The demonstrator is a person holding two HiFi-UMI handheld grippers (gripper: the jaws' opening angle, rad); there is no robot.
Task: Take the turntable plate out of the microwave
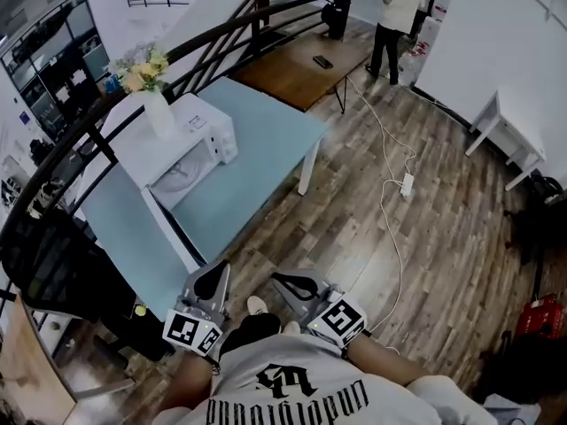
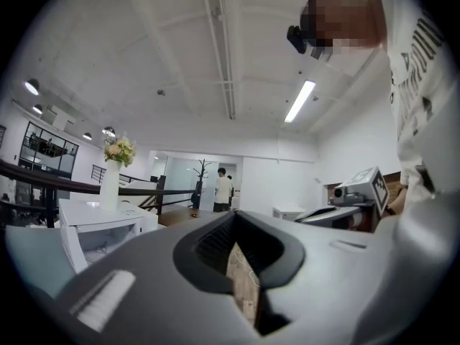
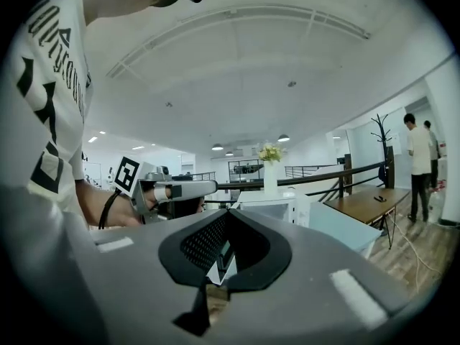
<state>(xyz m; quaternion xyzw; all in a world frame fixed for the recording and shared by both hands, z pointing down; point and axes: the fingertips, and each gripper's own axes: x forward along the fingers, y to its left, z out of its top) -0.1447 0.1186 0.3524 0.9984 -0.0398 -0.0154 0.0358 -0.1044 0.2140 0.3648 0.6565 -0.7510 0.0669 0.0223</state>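
The microwave (image 1: 197,145) sits on the blue table (image 1: 266,140) in the upper left, with a vase of flowers (image 1: 158,112) on top. I can't see the plate, so it is likely inside. The left gripper (image 1: 213,279) and right gripper (image 1: 297,283) are squeezed closed on nothing. They are at the bottom, too far away to reach.

Microwave (image 1: 211,135) interior too small, distant person (image 1: 396,16) cropped

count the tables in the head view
3: the light blue table under the microwave, the brown table beyond it, the white table by the right wall. Others may be hidden.
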